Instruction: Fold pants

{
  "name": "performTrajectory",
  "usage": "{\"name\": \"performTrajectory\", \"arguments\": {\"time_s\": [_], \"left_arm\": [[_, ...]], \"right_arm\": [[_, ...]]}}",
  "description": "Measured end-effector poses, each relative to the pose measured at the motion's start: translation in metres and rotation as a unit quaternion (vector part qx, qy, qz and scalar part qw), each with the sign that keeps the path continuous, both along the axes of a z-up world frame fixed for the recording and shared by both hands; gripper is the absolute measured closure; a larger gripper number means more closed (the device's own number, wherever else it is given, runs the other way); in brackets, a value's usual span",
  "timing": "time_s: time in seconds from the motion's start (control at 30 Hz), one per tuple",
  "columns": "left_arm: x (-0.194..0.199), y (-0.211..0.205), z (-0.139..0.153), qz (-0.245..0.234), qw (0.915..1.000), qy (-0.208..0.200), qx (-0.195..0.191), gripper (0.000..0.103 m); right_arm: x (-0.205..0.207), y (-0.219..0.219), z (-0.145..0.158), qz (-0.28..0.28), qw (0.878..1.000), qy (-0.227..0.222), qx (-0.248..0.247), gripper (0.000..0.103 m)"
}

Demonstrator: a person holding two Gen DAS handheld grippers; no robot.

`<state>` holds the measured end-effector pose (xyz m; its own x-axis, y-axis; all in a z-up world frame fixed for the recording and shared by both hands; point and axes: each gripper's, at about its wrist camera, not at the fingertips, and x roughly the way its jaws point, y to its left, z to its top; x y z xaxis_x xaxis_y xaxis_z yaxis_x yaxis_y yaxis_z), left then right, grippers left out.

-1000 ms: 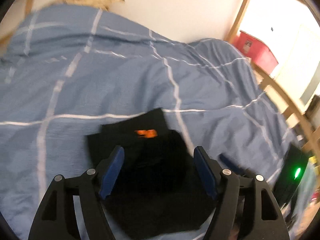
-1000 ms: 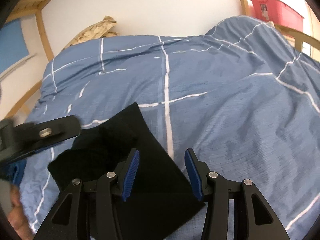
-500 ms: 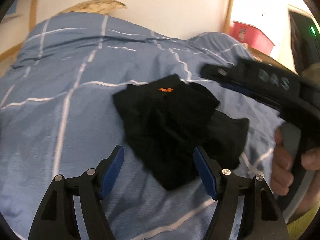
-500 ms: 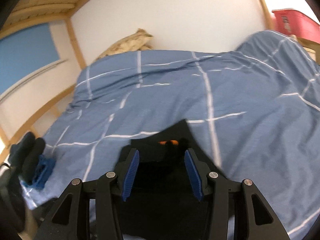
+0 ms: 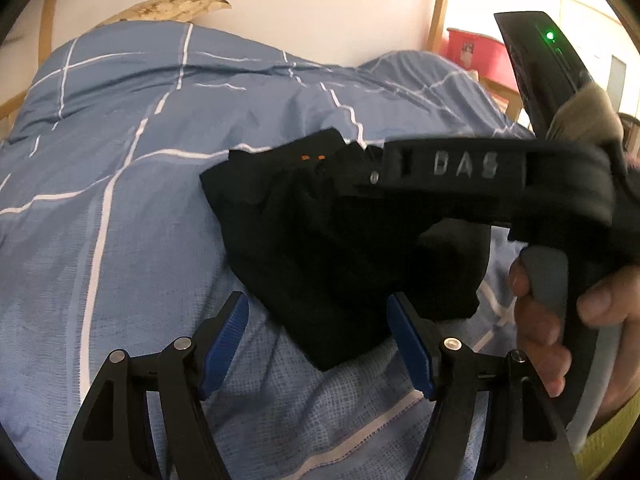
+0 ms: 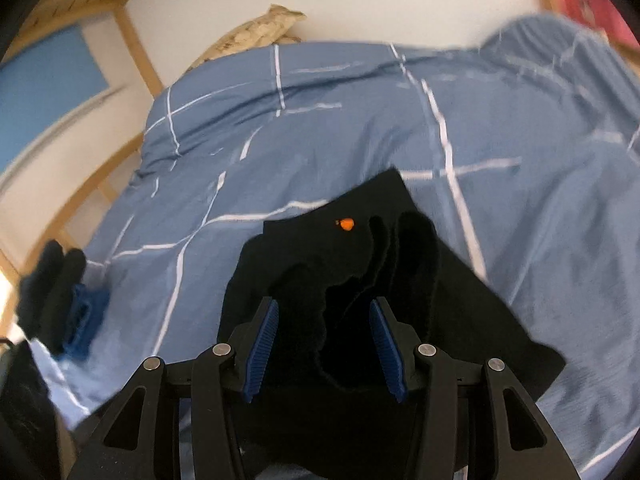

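Black pants (image 5: 328, 248) with a small orange mark lie bunched in a folded heap on the blue checked duvet (image 5: 120, 208). My left gripper (image 5: 320, 336) is open and empty, just short of the heap's near corner. In the left wrist view the right gripper's body (image 5: 460, 172) reaches across over the pants, held by a hand. My right gripper (image 6: 324, 344) is open above the pants (image 6: 360, 264), jaws either side of a raised fold, gripping nothing.
A pale pillow (image 5: 172, 8) lies at the far end by the white wall. A wooden bed frame (image 6: 136, 48) runs along the left. A red box (image 5: 480, 52) stands at the far right. Dark and blue cloth items (image 6: 60, 300) sit at the left edge.
Both grippers have pulled back from the pants and stay open. The right gripper has swung over the heap and into the left wrist view. The pants lie more bunched.
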<state>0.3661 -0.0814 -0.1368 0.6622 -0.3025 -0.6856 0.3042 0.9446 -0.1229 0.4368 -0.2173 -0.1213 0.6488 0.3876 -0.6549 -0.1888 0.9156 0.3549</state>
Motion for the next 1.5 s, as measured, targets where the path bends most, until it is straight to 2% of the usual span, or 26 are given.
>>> {"name": "performTrajectory", "arguments": {"time_s": [0.13, 0.27, 0.3, 0.33, 0.37, 0.43, 0.47, 0.57, 0.63, 0.77, 0.87, 1.03, 1.2, 1.3, 1.33, 1.37, 1.4, 1.43, 1.47, 1.5], "left_arm": [[0.006, 0.002, -0.007, 0.004, 0.9999, 0.017, -0.001, 0.037], [0.009, 0.004, -0.011, 0.004, 0.9996, 0.027, -0.005, 0.04], [0.009, 0.005, -0.011, 0.003, 0.9996, 0.027, -0.007, 0.041], [0.009, 0.005, -0.01, 0.004, 0.9996, 0.026, -0.008, 0.045], [0.009, 0.006, -0.01, 0.003, 0.9996, 0.027, -0.011, 0.051], [0.009, 0.005, -0.01, -0.002, 0.9995, 0.028, -0.015, 0.062], [0.008, 0.004, -0.01, -0.005, 0.9995, 0.027, -0.016, 0.071], [0.007, 0.005, -0.007, -0.001, 0.9998, 0.018, -0.013, 0.087], [0.007, 0.008, -0.004, 0.004, 0.9996, 0.014, -0.023, 0.089], [0.006, 0.011, 0.002, 0.007, 0.9991, 0.002, -0.041, 0.09], [0.002, 0.006, 0.004, 0.0, 0.9995, -0.007, -0.03, 0.09], [0.001, -0.004, 0.003, -0.018, 0.9998, -0.006, -0.009, 0.09], [0.01, -0.006, -0.007, -0.024, 0.999, 0.037, 0.0, 0.089], [0.013, -0.004, -0.009, -0.021, 0.9979, 0.061, 0.002, 0.075], [0.012, -0.002, -0.006, -0.02, 0.9978, 0.063, 0.004, 0.068], [0.01, 0.0, -0.001, -0.021, 0.998, 0.06, 0.003, 0.061], [0.008, 0.002, 0.005, -0.022, 0.9982, 0.055, -0.002, 0.056], [0.004, 0.005, 0.013, -0.025, 0.9986, 0.044, -0.011, 0.044], [0.001, 0.011, 0.023, -0.024, 0.9991, 0.029, -0.019, 0.036], [-0.002, 0.016, 0.032, -0.015, 0.9996, 0.013, -0.021, 0.036]], "right_arm": [[0.003, -0.014, -0.009, -0.005, 0.998, 0.007, 0.06, 0.055], [0.004, -0.016, -0.013, -0.005, 0.997, 0.004, 0.071, 0.06], [0.004, -0.016, -0.014, -0.007, 0.997, 0.006, 0.075, 0.064], [0.004, -0.017, -0.014, -0.008, 0.997, 0.006, 0.078, 0.073], [0.004, -0.019, -0.013, -0.009, 0.997, 0.004, 0.078, 0.077], [0.003, -0.02, -0.01, -0.014, 0.997, -0.005, 0.074, 0.087], [0.002, -0.02, -0.007, -0.014, 0.997, -0.009, 0.069, 0.087], [0.0, -0.02, -0.003, -0.019, 0.998, -0.017, 0.056, 0.088], [-0.001, -0.02, -0.001, -0.022, 0.999, -0.02, 0.042, 0.089], [-0.007, -0.021, 0.007, -0.038, 0.999, -0.03, -0.021, 0.09], [-0.009, -0.023, 0.01, -0.053, 0.996, -0.03, -0.064, 0.091], [-0.006, -0.029, 0.006, -0.063, 0.993, -0.026, -0.099, 0.091], [-0.001, -0.033, 0.001, -0.075, 0.99, -0.009, -0.117, 0.091], [0.003, -0.038, -0.008, -0.08, 0.99, 0.015, -0.115, 0.088], [0.002, -0.039, -0.008, -0.082, 0.99, 0.016, -0.111, 0.078], [0.001, -0.041, -0.008, -0.089, 0.991, 0.019, -0.103, 0.072], [-0.001, -0.044, -0.007, -0.099, 0.99, 0.023, -0.095, 0.061], [-0.006, -0.048, -0.005, -0.113, 0.989, 0.028, -0.085, 0.055], [-0.011, -0.051, -0.003, -0.124, 0.989, 0.027, -0.073, 0.055], [-0.018, -0.054, 0.0, -0.133, 0.989, 0.021, -0.055, 0.054]]}}
